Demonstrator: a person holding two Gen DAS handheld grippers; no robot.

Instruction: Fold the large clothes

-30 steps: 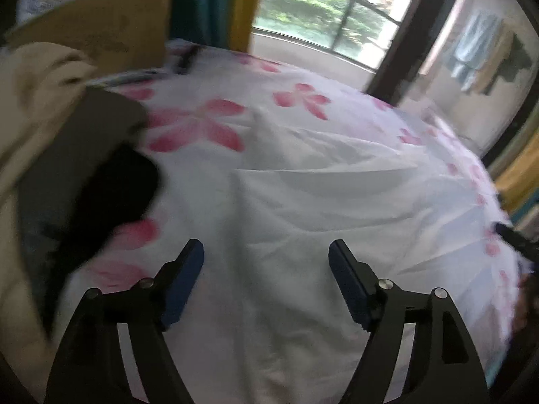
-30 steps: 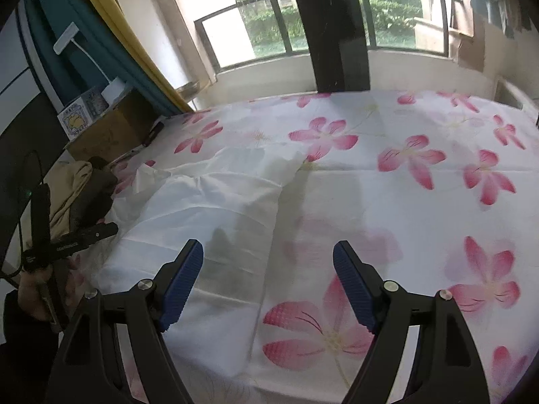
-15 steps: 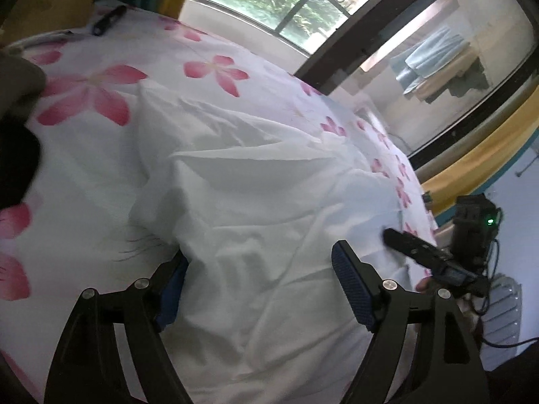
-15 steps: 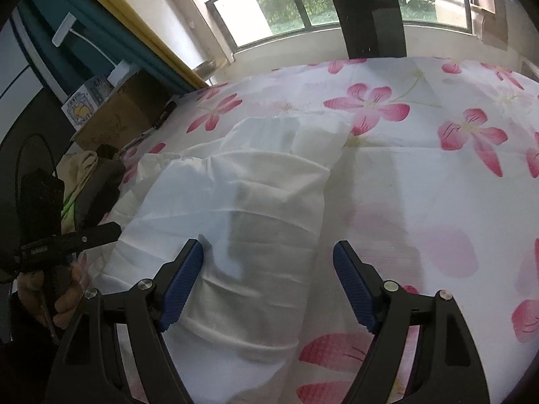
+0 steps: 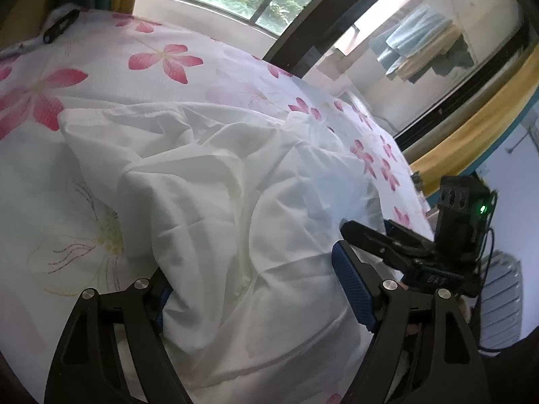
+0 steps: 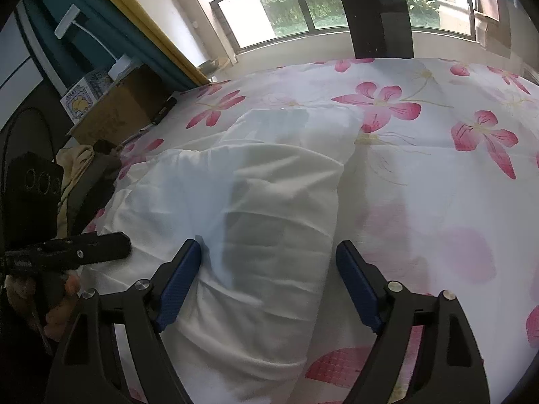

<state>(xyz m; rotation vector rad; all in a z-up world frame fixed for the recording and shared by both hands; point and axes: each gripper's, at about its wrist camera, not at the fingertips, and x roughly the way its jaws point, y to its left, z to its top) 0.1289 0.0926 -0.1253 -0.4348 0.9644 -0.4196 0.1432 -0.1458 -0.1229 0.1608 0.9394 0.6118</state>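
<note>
Hidden/unclear first: in the left wrist view the left finger pad (image 5: pixel 161 298) of the left gripper (image 5: pixel 256 289) is mostly tucked behind a fold of the white garment (image 5: pixel 235 202), so only a sliver of blue shows. Can't tell if that pad actually presses the cloth or just sits behind it. The garment's near edge runs out of frame at the bottom in both views, and its shape (shirt, sheet, etc.) is hard to read because it's bunched w/ many creases.

The garment lies rumpled on the bed, on the floral bedsheet (image 6: pixel 438 175) w/ pink flowers, roughly mid-bed toward the near side.

Left gripper: jaws wide apart, angled down at the cloth, straddling a hump of fabric; right pad clear of the cloth surface. In the right wrist view this tool shows at lower left as a dark bar, w/ the hand (image 6: pixel 54 303) gripping it, fingers partly cut off by the frame edge.

Right gripper (image 6: pixel 266 279): angled down, jaws wide and opening a bit more, garment's folded edge between them; left pad looks to be right at the cloth, right pad stands apart over the fabric's right edge. Seen from the left wrist view it sits at right, low over the garment's far side, camera block w/ green light behind it.

At far left a heap of other clothes (image 6: pixel 84 175) sits by a cardboard box (image 6: pixel 114 111), partly blocked by the left tool.
</note>
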